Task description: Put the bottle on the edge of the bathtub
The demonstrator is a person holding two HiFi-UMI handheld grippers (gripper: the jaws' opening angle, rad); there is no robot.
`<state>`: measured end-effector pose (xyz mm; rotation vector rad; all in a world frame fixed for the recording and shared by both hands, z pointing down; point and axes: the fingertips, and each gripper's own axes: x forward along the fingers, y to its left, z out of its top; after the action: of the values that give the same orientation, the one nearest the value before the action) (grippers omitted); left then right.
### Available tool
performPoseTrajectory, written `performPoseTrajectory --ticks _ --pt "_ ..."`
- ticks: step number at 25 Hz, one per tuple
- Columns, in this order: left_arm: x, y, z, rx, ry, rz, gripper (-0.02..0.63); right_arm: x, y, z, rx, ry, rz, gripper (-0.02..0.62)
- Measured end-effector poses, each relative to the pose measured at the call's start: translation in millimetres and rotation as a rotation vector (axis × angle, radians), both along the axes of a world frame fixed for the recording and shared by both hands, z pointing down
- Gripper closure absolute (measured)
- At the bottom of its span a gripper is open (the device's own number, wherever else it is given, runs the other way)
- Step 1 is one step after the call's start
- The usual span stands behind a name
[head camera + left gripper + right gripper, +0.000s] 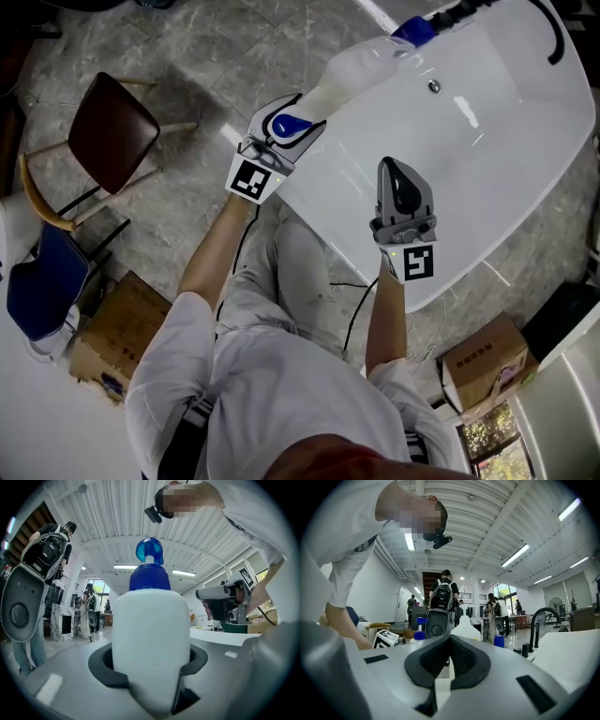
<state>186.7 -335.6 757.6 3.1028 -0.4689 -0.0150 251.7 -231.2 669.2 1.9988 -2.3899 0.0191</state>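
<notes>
**While the left gripper (292,117) clasps a pump bottle (150,634) at the rim of the bathtub (506,150), the right gripper (394,167) hangs empty over the tub**

Seen from a camera on the person's head that looks steeply down, a large white bathtub fills the upper right. A person (281,394) in a white shirt reaches forward with a two-jaw gripper in each hand.

The left gripper, white with a blue patch on top, sits at the tub's left-hand edge and points level toward it. Its own view shows the jaws part-way apart, with the black pads pressed on both sides of the bottle. The bottle is white, with a blue collar and a round blue pump head. It stands upright and fills the middle of that view, and the white rim shows just behind it to the right. Whether its base touches the rim cannot be told.

The right gripper, grey and black, is well to the right of the left one, over the tub. Its own view shows two ribbed black pads drawn together, with only a thin slit and nothing between them.

A black faucet (555,33) curves up at the tub's far end. On the marbled floor (187,56) left of the tub stand a chair (112,131) with a dark seat and a cardboard box (122,328). A second box (487,361) lies at lower right.
</notes>
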Motion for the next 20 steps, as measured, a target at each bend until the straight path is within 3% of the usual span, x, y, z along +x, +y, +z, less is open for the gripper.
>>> performPoseTrajectory --ticks 6,12,16,20 --pt "-0.6 0.7 0.3 -0.016 -0.002 0.004 0.35 -7.7 1.0 -2.1 -0.026 -0.017 0.009 0.594" --pt "-2.1 8.2 5.9 -0.04 -0.013 0.011 0.245 -11.7 12.7 -2.9 -0.054 -0.016 0.013 0.594" --pt "-2.1 7.0 1.1 -0.02 -0.021 0.002 0.164 -18.7 23.5 -6.2 -0.079 -0.011 0.006 0.594" --pt "-0.6 6.7 -13.1 0.03 -0.035 0.015 0.128 -24.9 33.9 -18.7 -0.081 -0.003 0.004 0.594"
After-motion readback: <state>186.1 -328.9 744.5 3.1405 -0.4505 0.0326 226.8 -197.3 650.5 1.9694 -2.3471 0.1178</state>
